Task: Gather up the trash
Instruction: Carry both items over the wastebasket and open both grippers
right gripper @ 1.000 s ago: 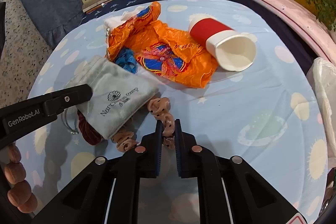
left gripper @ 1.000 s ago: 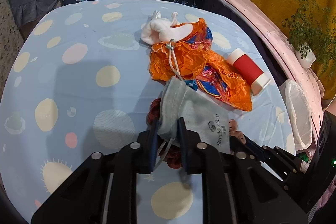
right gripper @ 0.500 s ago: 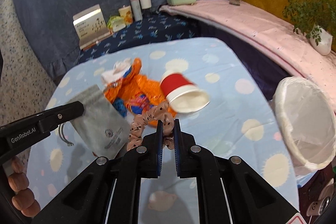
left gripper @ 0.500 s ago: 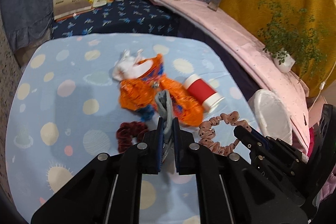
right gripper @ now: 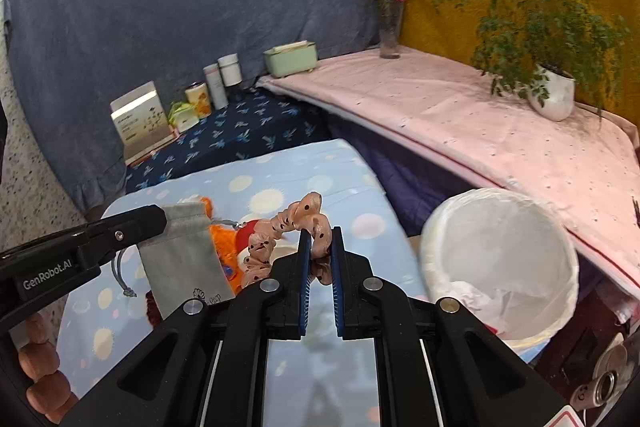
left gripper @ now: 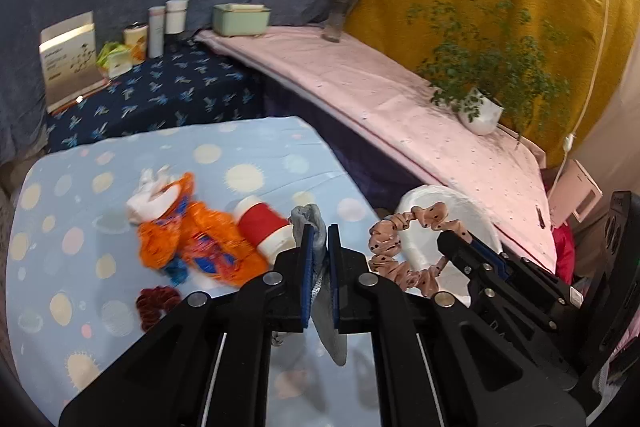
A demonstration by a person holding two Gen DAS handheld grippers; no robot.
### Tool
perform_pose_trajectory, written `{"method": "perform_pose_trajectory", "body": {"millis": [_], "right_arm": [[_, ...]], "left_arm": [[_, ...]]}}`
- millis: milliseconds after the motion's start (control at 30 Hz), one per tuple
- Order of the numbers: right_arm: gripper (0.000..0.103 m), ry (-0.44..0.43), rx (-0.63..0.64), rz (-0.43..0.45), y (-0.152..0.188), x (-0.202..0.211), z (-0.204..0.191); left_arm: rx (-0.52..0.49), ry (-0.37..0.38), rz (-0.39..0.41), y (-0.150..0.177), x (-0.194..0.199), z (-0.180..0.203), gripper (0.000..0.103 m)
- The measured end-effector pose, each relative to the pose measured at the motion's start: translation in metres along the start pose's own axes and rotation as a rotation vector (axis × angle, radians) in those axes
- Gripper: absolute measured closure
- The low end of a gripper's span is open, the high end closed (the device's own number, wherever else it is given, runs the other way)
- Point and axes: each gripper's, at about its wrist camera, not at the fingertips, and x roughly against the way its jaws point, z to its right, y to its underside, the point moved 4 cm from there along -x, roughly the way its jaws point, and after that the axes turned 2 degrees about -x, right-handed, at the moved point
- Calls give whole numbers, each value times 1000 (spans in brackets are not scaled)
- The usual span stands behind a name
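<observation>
- A table (left gripper: pixel 248 147) under a pale blue cloth with sun and dot prints fills the lower left of both views; behind it hang a blue-grey drape and a mustard curtain, with a pink-covered shelf running toward 3 o'clock.
- Readable writing: "GenRobot.AI" in white on the black arm of the left gripper (right gripper: pixel 160 223), seen only from the right wrist. The grey drawstring pouch (right gripper: pixel 180 259) carries a small shell-like logo and script at its lower edge, too cut off to read. The print on the white box (left gripper: pixel 68 61) at 10 o'clock is too small to read.
- The left gripper (left gripper: pixel 319 247) is clenched on the pouch's top edge; the pouch hangs below the pads, clear of the table, its cord dangling.
- The right gripper (right gripper: pixel 319 255) is clenched on a peach scrunchie with dark dots (right gripper: pixel 288 235), which loops up and out to 11 o'clock, off the table.
- On the cloth lie a crumpled orange wrapper (left gripper: pixel 192 247), a red paper cup with a white rim (left gripper: pixel 262 227) on its side, white crumpled tissue (left gripper: pixel 150 197) and a dark red scrunchie (left gripper: pixel 154 303).
- The right wrist view shows the open mouth of the white-lined bin (right gripper: pixel 500 259) at 3 o'clock with crumpled paper inside; the left wrist view shows only part of its rim behind the scrunchie.
- The dark red scrunchie is plain only in the left wrist view.
</observation>
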Motion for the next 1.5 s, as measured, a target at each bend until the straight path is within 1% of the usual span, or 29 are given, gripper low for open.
{"method": "perform_pose_trajectory", "body": {"millis": [167,400,600,767,1033,1267,1300,1333,1400,1433,1467,1500], "right_arm": [[94,50,-31,33,-8,13,36],[94,131,-81,63,-15,28,90],[94,194,-128,72,-16,36,134],[94,242,-164,67,-13,37,165],[94,279,-190,52,-11,32,193],[93,292,-199,36,-10,23,204],[91,293,-200,33,-10,21,205],[86,293,-204,31,-10,19,206],[86,292,-213,29,-10,17,209],[85,289,-214,23,-10,15,209],[84,291,-213,22,-10,15,210],[82,292,-210,24,-11,14,210]], "left_arm": [[-61,38,14,-13,-5,42,97],[-132,88,11,-25,-20,96,97],[-174,136,3,-32,-36,138,97],[-199,173,-17,-33,-51,165,97],[-241,194,-58,-29,-78,195,96],[-242,218,-89,-27,-95,207,95],[-241,219,-89,-26,-97,208,95],[-242,220,-88,-25,-99,209,94],[-232,213,-88,-26,-103,207,80],[-219,208,-89,-26,-104,206,64],[-204,204,-85,-26,-105,204,55],[-193,203,-79,-26,-105,202,54]]}}
